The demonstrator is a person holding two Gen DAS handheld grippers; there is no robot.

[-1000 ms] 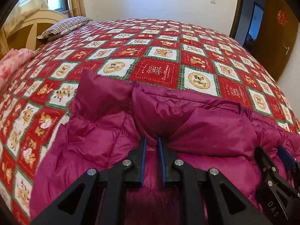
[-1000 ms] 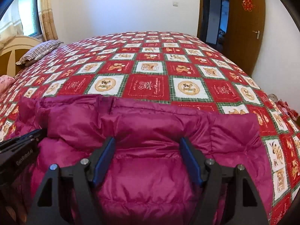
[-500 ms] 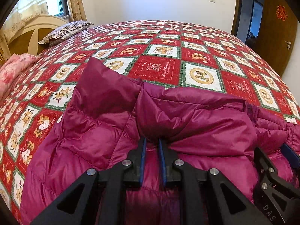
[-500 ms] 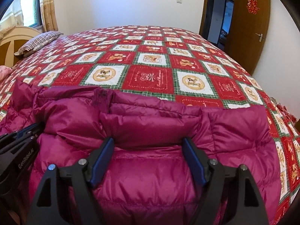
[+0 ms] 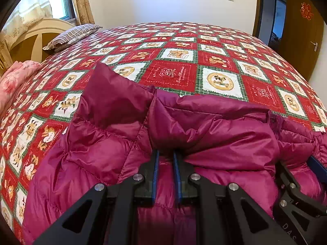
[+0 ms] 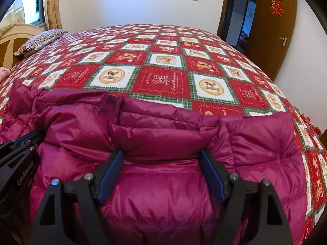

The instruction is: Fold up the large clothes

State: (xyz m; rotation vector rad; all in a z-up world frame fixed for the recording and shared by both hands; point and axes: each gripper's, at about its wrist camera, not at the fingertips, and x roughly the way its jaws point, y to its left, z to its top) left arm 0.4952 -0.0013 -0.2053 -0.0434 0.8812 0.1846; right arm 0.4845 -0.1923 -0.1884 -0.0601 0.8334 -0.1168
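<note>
The magenta down jacket (image 5: pixel 214 134) lies spread on the near side of the bed, on the red-and-white patchwork quilt (image 5: pixel 173 73), with its far part doubled back toward the camera so a puffy folded edge faces both wrist views. The left tongs (image 5: pixel 165 157) are pinched nearly closed on a thin bunch of that folded layer, probably to keep it from springing flat. The right tongs (image 6: pixel 161 159), just beside them, stand wide with the padded fold between the blue pads; they seem to straddle rather than squeeze it. A striped pillow (image 5: pixel 71 35) sits well apart by the headboard (image 5: pixel 30 38).
</note>
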